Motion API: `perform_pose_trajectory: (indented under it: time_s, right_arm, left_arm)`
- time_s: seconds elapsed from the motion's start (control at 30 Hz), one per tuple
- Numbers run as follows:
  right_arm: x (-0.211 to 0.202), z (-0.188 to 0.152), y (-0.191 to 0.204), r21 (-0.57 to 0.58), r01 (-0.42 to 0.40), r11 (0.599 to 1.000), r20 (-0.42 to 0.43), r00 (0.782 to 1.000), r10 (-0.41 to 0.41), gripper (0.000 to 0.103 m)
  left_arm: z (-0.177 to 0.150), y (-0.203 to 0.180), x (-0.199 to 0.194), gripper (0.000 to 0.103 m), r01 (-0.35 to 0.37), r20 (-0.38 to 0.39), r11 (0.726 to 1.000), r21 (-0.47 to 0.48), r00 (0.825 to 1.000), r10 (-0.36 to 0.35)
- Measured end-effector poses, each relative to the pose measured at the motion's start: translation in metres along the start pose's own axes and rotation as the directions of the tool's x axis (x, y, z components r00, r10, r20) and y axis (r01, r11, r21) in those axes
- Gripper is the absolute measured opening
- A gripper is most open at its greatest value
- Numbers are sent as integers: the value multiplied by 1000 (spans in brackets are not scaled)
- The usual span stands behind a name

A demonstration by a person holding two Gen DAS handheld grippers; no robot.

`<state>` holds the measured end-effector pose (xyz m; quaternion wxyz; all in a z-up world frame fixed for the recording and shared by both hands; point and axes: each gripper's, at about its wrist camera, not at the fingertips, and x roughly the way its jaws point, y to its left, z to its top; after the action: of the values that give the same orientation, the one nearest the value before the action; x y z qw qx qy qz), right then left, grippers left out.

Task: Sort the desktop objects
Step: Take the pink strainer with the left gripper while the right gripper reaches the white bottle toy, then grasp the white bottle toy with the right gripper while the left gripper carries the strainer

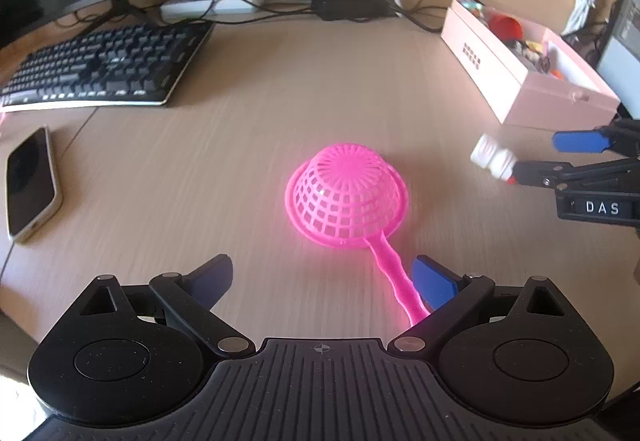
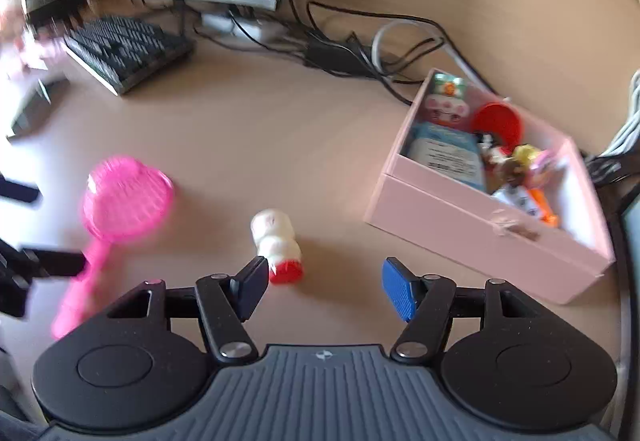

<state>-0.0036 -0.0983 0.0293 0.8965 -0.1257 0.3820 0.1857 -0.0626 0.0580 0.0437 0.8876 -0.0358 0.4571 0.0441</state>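
1 "DAS" label, right hand-held gripper (image 1: 534, 157)

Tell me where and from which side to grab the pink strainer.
Grip the pink strainer by its thin handle, coming from above with one finger on each side. The bowl lies mouth-down, domed and wide, while the handle lies flat, pointing toward the open left gripper.

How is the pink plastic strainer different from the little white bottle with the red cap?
The pink plastic mesh strainer is full of holes; the small white bottle with a red cap is solid. The strainer sits bowl-down, while the bottle lies on its side. The strainer has a long handle; the bottle has none. Both rest loose on the wooden desk.
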Motion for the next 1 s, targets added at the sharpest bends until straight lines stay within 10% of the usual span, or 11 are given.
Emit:
perform_pose_trajectory:
  time_s: [0.27,0.77,1.0]
  right_arm:
    - [30,12,19,-66,-82,994,-41,996,80,25]
    - [-43,-2,-11,50,-107,993,-5,994,108,25]
    - [-77,-10,-28,62,-76,995,21,997,75,25]
  left_arm:
    - [5,-1,-1,99,15,21,1000,-15,1000,-15]
    - [40,-18,47,87,-42,-27,999,17,999,43]
    - [44,-37,8,87,65,8,993,100,998,-67]
